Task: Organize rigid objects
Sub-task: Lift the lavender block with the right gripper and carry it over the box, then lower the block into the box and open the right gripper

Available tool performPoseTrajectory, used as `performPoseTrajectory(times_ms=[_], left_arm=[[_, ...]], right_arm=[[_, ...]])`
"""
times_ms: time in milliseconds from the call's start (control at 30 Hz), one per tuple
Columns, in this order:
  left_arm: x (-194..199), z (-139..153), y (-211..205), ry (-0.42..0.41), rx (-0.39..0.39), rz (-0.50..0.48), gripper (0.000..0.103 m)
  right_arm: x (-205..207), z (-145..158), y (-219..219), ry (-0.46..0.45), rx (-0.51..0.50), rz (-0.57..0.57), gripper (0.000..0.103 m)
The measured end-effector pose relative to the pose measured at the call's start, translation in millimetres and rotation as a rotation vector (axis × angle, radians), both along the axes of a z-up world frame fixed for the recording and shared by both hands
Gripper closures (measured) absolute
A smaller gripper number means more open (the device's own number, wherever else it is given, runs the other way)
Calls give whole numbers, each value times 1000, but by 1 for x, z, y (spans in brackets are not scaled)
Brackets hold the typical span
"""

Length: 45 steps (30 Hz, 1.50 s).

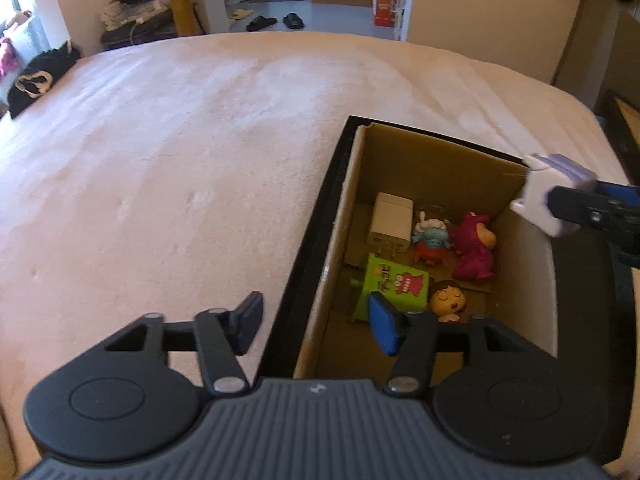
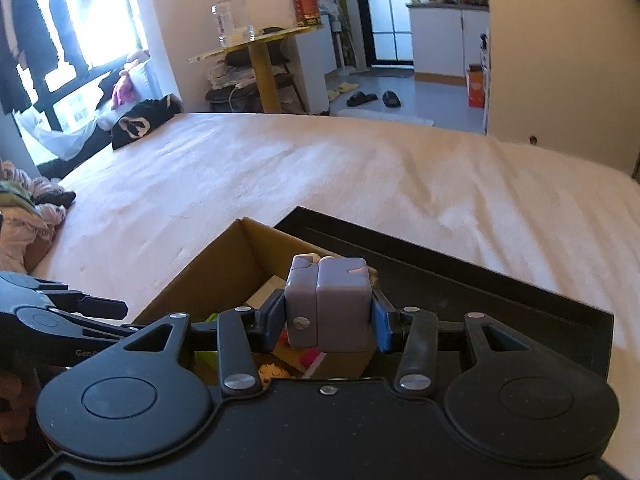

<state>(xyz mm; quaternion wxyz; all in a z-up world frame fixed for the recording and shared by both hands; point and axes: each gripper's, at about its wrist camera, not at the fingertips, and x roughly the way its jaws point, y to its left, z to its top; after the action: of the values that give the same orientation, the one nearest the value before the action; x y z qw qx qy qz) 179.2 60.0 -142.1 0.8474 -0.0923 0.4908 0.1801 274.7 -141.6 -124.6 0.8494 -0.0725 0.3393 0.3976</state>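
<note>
We log the right hand-held gripper [image 2: 326,322] clenched on a grey-lilac cube [image 2: 328,304], two blocky halves, pale screw on near face, held above the cardboard box [image 1: 400,152] on the bed [image 1: 180,140], left hand-held gripper [image 1: 316,322] released, spread over the box's left wall.

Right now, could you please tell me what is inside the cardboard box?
The cardboard box holds a white charger, blue figurine, pink toy, green packet and doll head. The left gripper hides the near floor.

Brown cardboard box [image 1: 400,152], black outside. Inside: white charger [image 1: 390,220], magenta figure [image 1: 474,246], green packet [image 1: 390,286] with red-and-white print. Lavender cube [image 2: 328,304]. Pale pink bedspread [image 1: 180,140].
</note>
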Motion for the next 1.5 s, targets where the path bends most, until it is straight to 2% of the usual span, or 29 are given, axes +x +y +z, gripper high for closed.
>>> performPoseTrajectory(times_ms=[100,367,500,733,900,1033,1133,1300,1500], left_arm=[[-4,-2,6,-8,-42,-6,67],[-13,-6,24,-25,-141,-4,81],[-13,-8,25,-27,-165,-23,88],[-15,-12,32,-33,-192,-11,91],[-17,-13,35,-41,-209,-22,91],[-15,-13,44,-41,-277,-10,90],[-14,-11,41,-36,-269,-41,89],[-17,-7,40,-31,-272,-53,90],[-25,2,44,-31,-299,-57,90]], right_arm=[[-5,-1,13,-10,-10,20,59],[-25,-13,44,-4,-114,81,59],[-31,-13,47,22,-144,47,59],[-46,-16,53,94,-148,0,59],[-58,-26,66,120,-204,19,59],[-61,-39,75,166,-253,0,59],[-61,-44,78,186,-263,-43,58],[-70,-27,71,139,-259,-93,58],[-74,4,47,181,-169,-160,58]])
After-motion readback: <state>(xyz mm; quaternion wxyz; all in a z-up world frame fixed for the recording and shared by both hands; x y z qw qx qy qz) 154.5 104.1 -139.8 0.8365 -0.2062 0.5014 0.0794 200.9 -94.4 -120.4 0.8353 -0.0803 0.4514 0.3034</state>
